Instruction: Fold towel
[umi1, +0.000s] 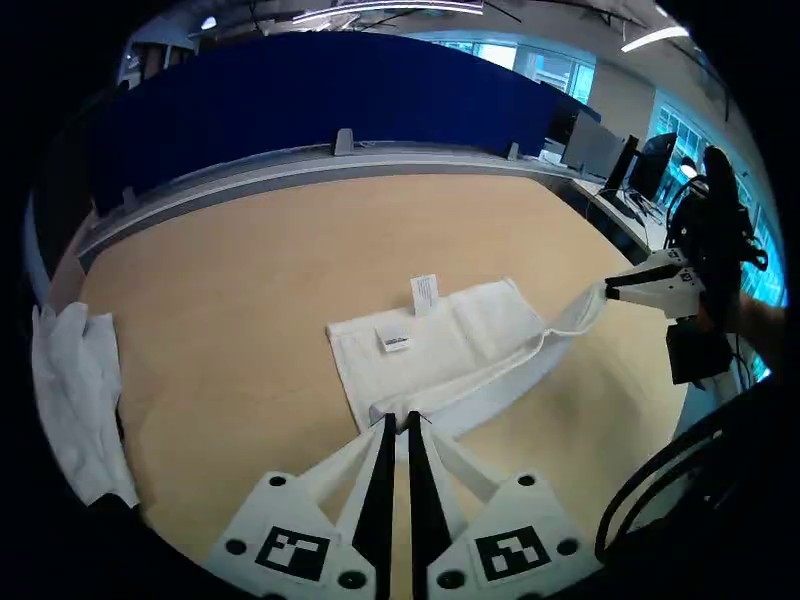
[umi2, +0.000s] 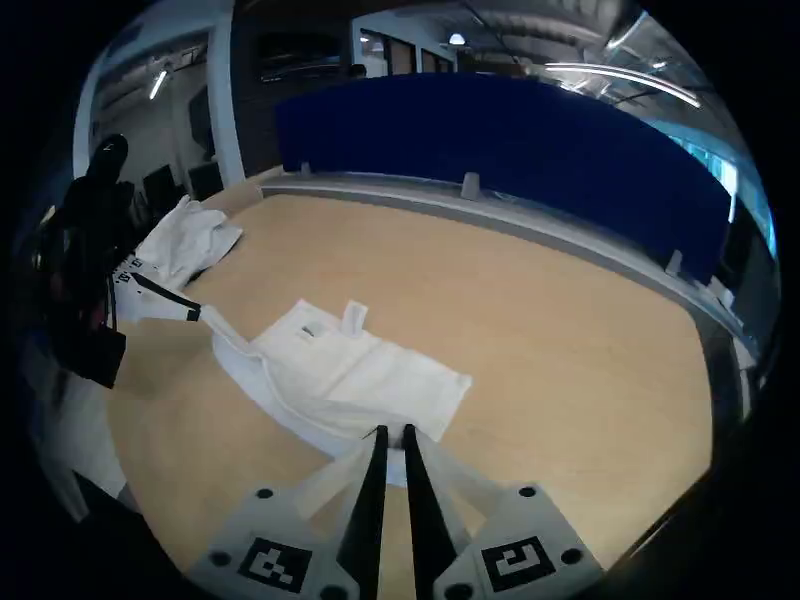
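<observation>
White towel mostly flat, tags on top; near long edge lifted, stretched between corners.

A light wooden table with a rounded edge carries a white towel near its middle, mostly flat (two small tags show on top), one long edge raised off the wood. A crumpled white cloth lies well apart, at the table's edge.
</observation>
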